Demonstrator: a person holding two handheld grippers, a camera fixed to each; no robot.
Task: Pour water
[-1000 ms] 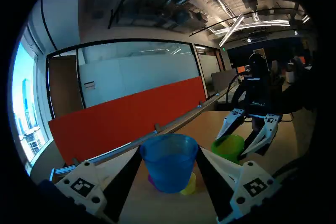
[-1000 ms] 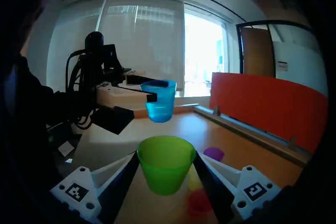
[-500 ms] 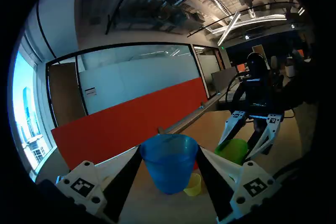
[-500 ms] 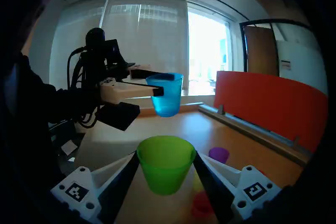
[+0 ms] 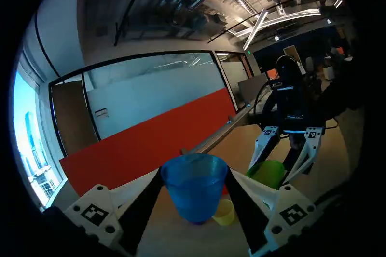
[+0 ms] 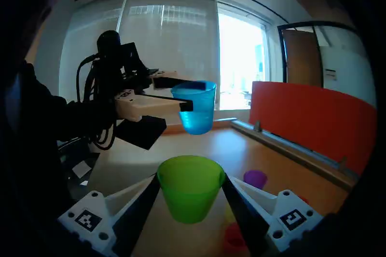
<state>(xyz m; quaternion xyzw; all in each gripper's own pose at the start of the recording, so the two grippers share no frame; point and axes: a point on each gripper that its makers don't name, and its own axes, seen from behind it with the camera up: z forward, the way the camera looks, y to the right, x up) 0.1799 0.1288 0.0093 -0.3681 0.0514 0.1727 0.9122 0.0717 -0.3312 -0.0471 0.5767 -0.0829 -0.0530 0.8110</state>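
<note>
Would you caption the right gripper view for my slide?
Right gripper grips a green cup; left gripper holds a blue cup.

Left hand-held gripper [image 5: 193, 175] clamped, held aloft, right hand-held gripper [image 6: 191, 182] clamped, facing it

The left gripper view looks from just behind the left gripper [image 5: 194, 172], forward and tilted upward. It is so close that the translucent blue plastic cup [image 5: 194, 187] clamped between the fingers looms at 6 o'clock. The right gripper view rides behind the right gripper [image 6: 191, 177], nearly level, with the translucent green plastic cup [image 6: 191, 189] pinched close at 6 o'clock. The cameras roughly face each other: each shows the other gripper farther off, at 4 and 10 o'clock. Both share the wooden tabletop [image 6: 227, 148] and the flat orange partition panel [image 5: 144, 146].
</note>
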